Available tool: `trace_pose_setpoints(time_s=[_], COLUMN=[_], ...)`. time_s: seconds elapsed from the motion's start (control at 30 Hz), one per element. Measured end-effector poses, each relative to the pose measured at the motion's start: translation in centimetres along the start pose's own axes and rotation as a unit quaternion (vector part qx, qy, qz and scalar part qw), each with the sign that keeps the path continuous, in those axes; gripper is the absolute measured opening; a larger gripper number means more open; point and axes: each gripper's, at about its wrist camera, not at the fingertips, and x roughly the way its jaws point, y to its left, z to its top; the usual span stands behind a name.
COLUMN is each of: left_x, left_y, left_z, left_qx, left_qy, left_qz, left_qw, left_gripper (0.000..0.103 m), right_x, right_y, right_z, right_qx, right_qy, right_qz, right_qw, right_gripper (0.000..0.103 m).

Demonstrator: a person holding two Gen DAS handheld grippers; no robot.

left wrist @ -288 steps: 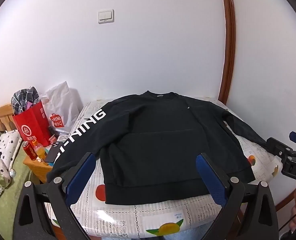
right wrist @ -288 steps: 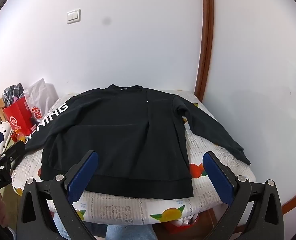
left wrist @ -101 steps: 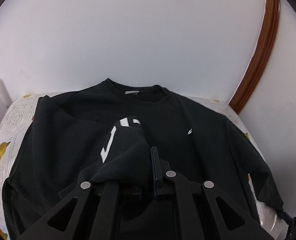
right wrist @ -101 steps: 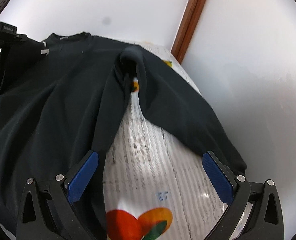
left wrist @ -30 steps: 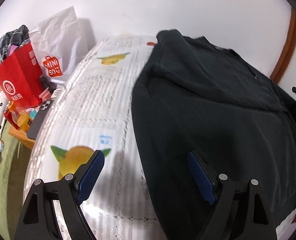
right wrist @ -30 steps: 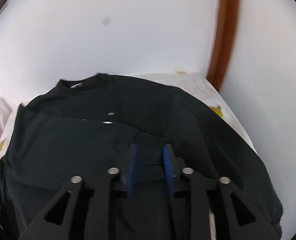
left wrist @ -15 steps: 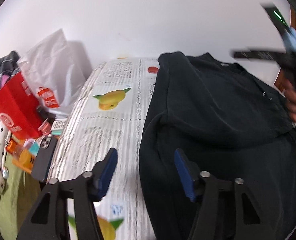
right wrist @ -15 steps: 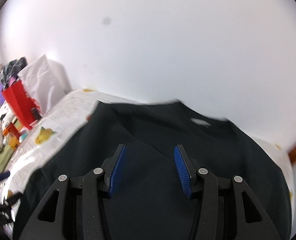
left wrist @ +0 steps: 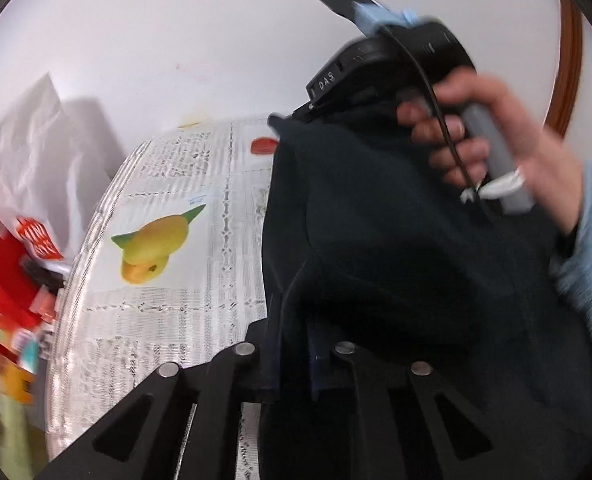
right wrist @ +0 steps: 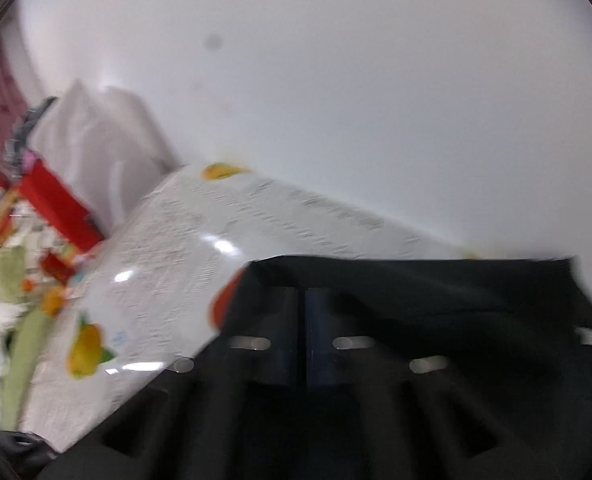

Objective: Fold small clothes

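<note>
Slippage is risked: sweatshirt (left wrist: 376, 240) edge is pinched thinly by left tool (left wrist: 293, 360) and right tool (right wrist: 300, 336); hasty lifting could free it.

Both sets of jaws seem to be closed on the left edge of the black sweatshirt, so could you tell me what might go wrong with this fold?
1. The left gripper pinches only the edge of the black sweatshirt; the fabric might slip out mid-fold.
2. The right gripper grips near the far corner in a blurred view, so it may hold only one layer and the tucked sleeve could spill.
3. The glossy tablecloth could let the sweatshirt slide.
</note>
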Motion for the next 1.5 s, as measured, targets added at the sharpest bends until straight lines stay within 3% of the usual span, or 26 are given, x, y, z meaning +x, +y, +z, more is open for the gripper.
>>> trace_pose_setpoints(time_s=[0.1, 0.17, 0.33, 0.43, 0.47, 0.53, 0.6, 0.67, 0.77, 0.8, 0.83, 0.87, 0.93, 0.97, 1.03, 1.1, 1.2, 1.33, 1.43, 1.5], left_x=[-1.3, -1.2, -0.7, -0.9, -1.0, -1.2, -0.9, -1.2, -1.1, -1.0, -0.9, -0.8, -1.1, -1.4, -1.8, -1.9, -1.4, -0.6, -0.7, -1.1], left_y=[0.9, 1.4, 1.6, 1.1, 1.2, 0.9, 1.3, 1.6, 2.0, 1.9, 1.8, 1.6, 1.4, 1.6, 2.0, 2.4, 2.8, 3.6, 3.6, 3.3], left_z=[-0.3, -0.5, -1.0, -0.9, -1.0, -0.9, -0.6, -0.4, -0.1, -0.1, 0.0, 0.1, 0.1, 0.0, 0.0, 0.0, -0.2, -0.4, -0.5, -0.5], left_qx=[-0.026, -0.043, -0.064, -0.052, -0.049, -0.045, -0.048, -0.053, -0.06, -0.063, -0.064, -0.058, -0.047, -0.05, -0.067, -0.075, -0.083, -0.097, -0.091, -0.078], left_qy=[-0.03, -0.023, -0.001, -0.002, -0.002, -0.001, -0.001, -0.008, -0.012, -0.014, -0.017, -0.02, -0.032, -0.039, -0.044, -0.045, -0.03, -0.004, 0.006, 0.009], left_qz=[-0.007, -0.009, -0.021, -0.015, -0.016, -0.011, -0.01, -0.013, -0.026, -0.03, -0.033, -0.033, -0.018, -0.026, -0.03, -0.026, -0.009, -0.006, -0.01, -0.004], left_qw=[0.9992, 0.9988, 0.9978, 0.9985, 0.9987, 0.9989, 0.9988, 0.9985, 0.9978, 0.9975, 0.9972, 0.9976, 0.9982, 0.9977, 0.9963, 0.9958, 0.996, 0.9953, 0.9958, 0.9969], left_gripper=[0.008, 0.008, 0.008, 0.011, 0.011, 0.014, 0.022, 0.026, 0.027, 0.027, 0.026, 0.026, 0.014, 0.007, 0.007, 0.007, 0.008, 0.01, 0.012, 0.026], right_x=[-1.8, -2.0, 1.8, 0.4, -0.2, -1.4, -2.2, -1.7, 0.1, 0.7, 1.0, 1.2, 0.2, -0.5, -1.8, -1.6, 0.6, 3.4, 0.5, -3.1], right_y=[0.4, 0.7, 2.0, 1.3, 1.1, 0.9, 0.6, 0.8, 1.3, 1.4, 1.6, 1.7, 2.0, 2.1, 2.1, 2.1, 2.8, 3.5, 2.4, 1.0], right_z=[0.3, 0.5, 0.9, 0.3, 0.3, 0.4, 0.4, 0.3, -0.5, -0.9, -1.1, -1.2, -1.1, -0.9, -0.3, 0.4, 0.6, -0.4, -0.8, -1.6], right_qx=[0.005, 0.018, 0.004, -0.001, -0.003, -0.008, -0.02, -0.035, -0.049, -0.054, -0.056, -0.057, -0.062, -0.06, -0.047, -0.03, -0.029, -0.045, -0.025, -0.011], right_qy=[-0.066, -0.095, -0.04, -0.025, -0.024, -0.021, -0.016, 0.013, 0.055, 0.068, 0.069, 0.067, 0.042, 0.027, -0.011, -0.023, -0.01, 0.023, 0.007, -0.015], right_qz=[0.033, 0.047, -0.014, 0.006, 0.014, 0.012, -0.002, -0.01, -0.011, -0.02, -0.025, -0.026, -0.027, -0.023, 0.001, 0.011, -0.002, -0.049, -0.038, -0.035], right_qw=[0.997, 0.994, 0.999, 1.0, 1.0, 1.0, 1.0, 0.999, 0.997, 0.996, 0.996, 0.996, 0.997, 0.998, 0.999, 0.999, 1.0, 0.998, 0.999, 0.999], right_gripper=[0.0, 0.0, 0.0, 0.004, 0.009, 0.05, 0.057, 0.056, 0.041, 0.031, 0.017, 0.015, 0.01, 0.009, 0.009, 0.009, 0.009, 0.014, 0.025, 0.031])
